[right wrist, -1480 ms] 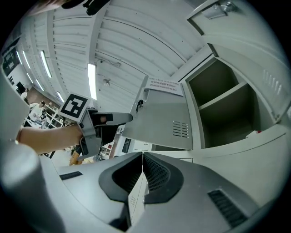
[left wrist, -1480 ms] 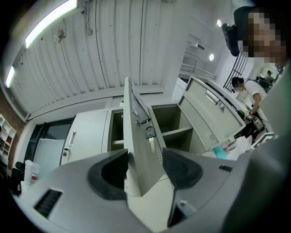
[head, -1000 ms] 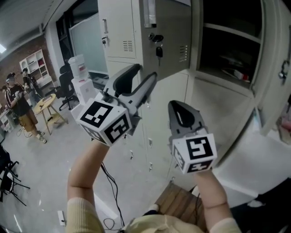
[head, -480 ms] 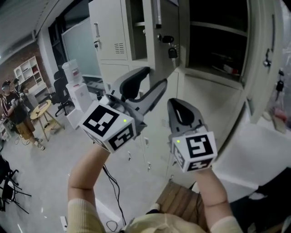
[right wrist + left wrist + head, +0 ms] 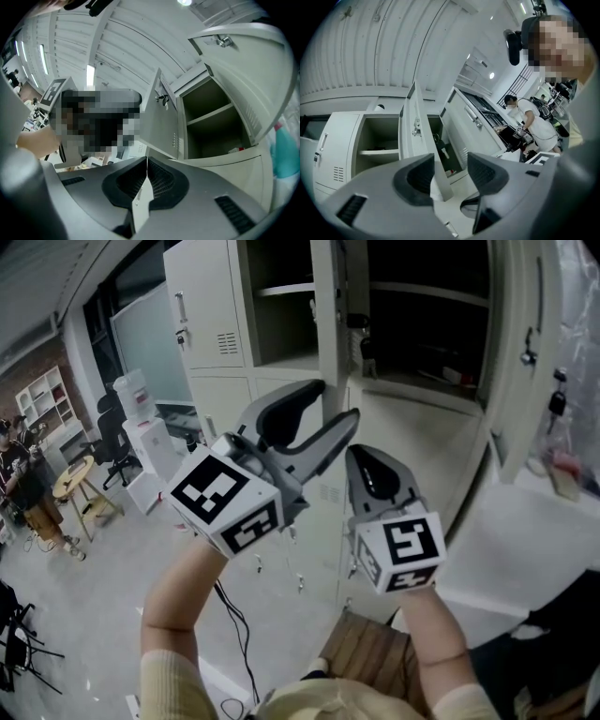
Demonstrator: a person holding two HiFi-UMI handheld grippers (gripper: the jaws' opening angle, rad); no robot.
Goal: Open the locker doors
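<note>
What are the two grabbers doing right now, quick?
Left gripper: open, holding nothing.
Right gripper: closed, holding nothing.

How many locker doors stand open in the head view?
2. The middle door stands edge-on, swung out toward the camera; the right door hangs open near the picture's right side. More may lie out of frame.

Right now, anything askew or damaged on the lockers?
Nothing stands out. The middle door and right door hang open and look straight; the shelf looks level. Left hand-held gripper is open, right hand-held gripper shut, empty.
</note>
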